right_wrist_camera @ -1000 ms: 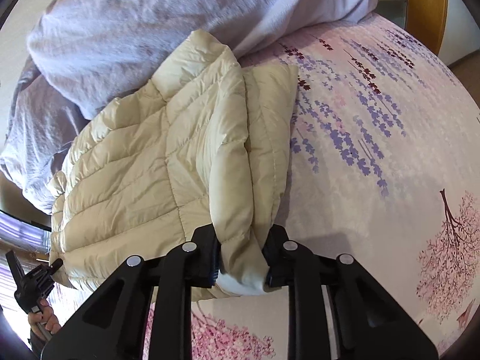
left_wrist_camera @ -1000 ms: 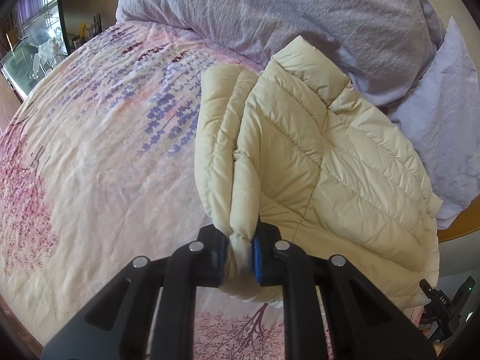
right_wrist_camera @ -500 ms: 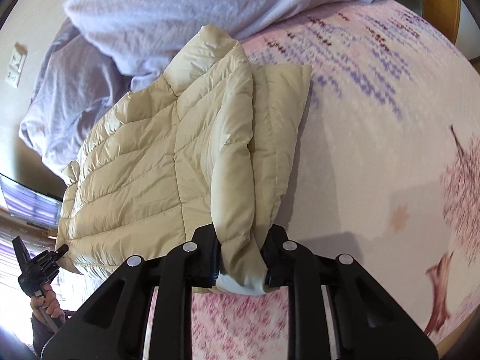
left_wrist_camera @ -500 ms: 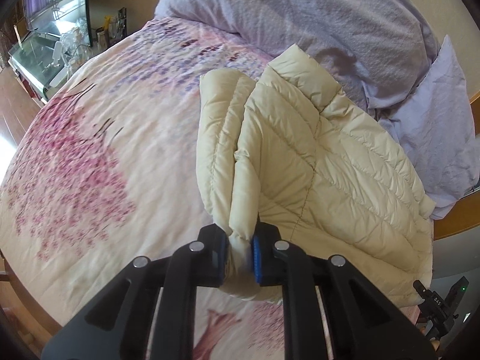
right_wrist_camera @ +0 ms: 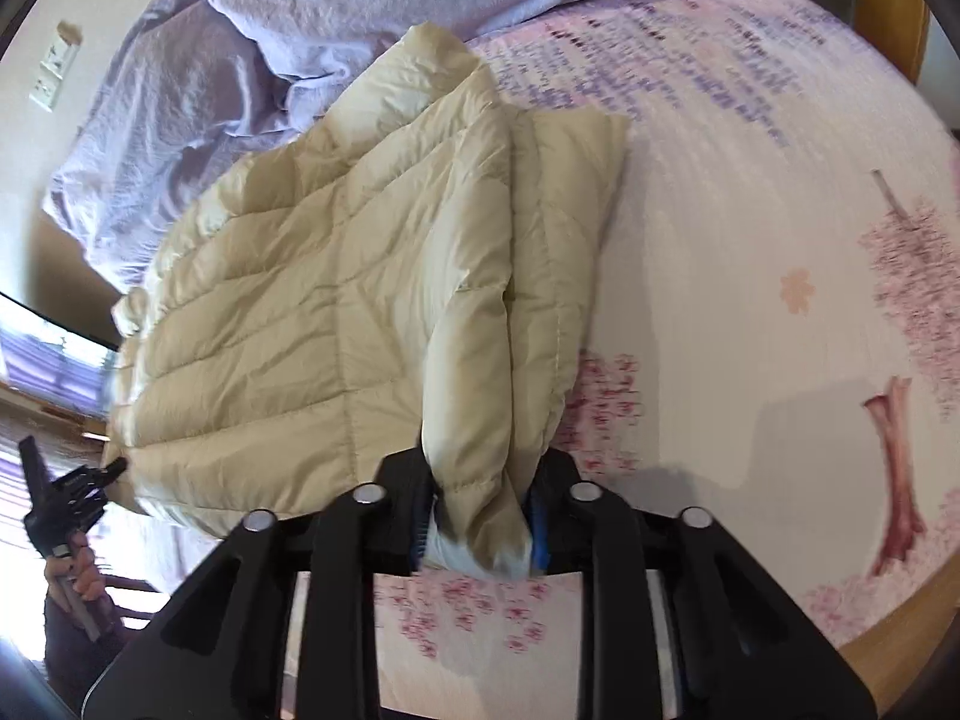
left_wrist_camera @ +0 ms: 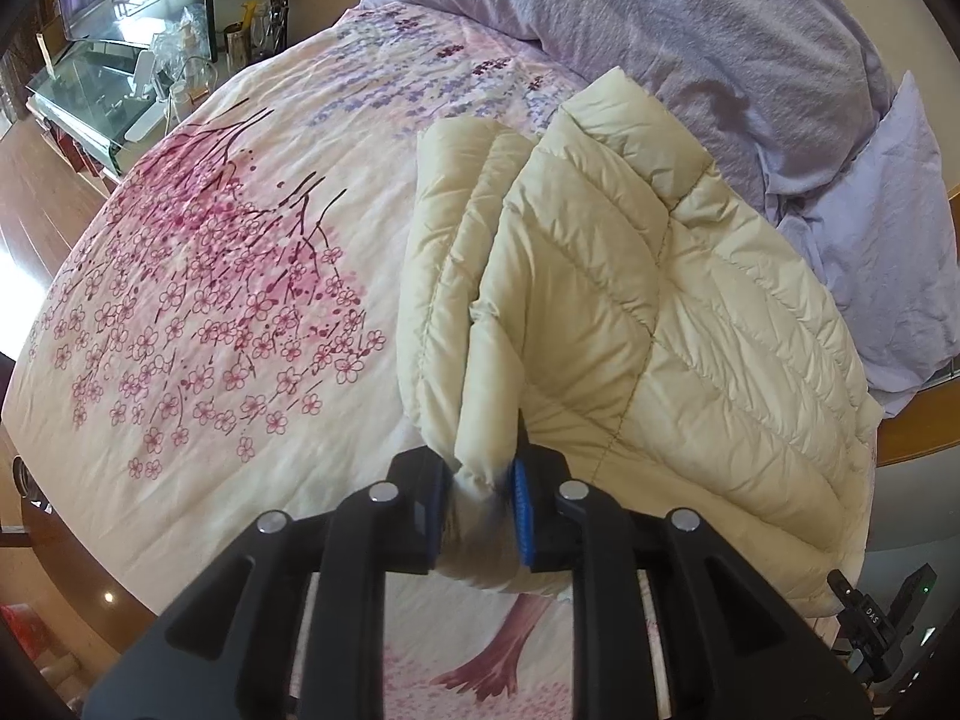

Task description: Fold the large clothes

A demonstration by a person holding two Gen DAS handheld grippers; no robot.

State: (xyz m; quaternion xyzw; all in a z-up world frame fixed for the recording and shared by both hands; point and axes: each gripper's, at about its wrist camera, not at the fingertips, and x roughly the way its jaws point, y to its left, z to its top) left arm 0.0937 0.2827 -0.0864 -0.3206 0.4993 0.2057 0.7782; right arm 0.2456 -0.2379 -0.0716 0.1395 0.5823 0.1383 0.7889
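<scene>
Nearest each camera, a claw had hold of the cream puffer jacket (left_wrist_camera: 690,312) by a bunched near corner. The left claw (left_wrist_camera: 480,516) had a rolled edge of padding between its blue-lined pads; the jaws had just been opening a little, yet the fabric filled the gap and both pads pressed on it. The right claw (right_wrist_camera: 480,516) pinched the opposite near corner in the same way, its jaws likewise just eased wider, with the pale lining puffing out between them. Holding both corners at once probably served to draw the garment over the bed and keep its folded layers lined up.

Beyond the claws, the jacket lay on the floral bedspread (left_wrist_camera: 210,312), its side panels already folded in over the body, so it formed a long quilted strip running away toward the head of the bed. Its collar end rested just beside the lilac duvet (left_wrist_camera: 690,18), heaped there. The loosening grip suggested the hem was about to be set down, with a lengthwise fold likely left to make.

At the edge of the right view, the person's hand (right_wrist_camera: 78,576) held the other tool's handle.
</scene>
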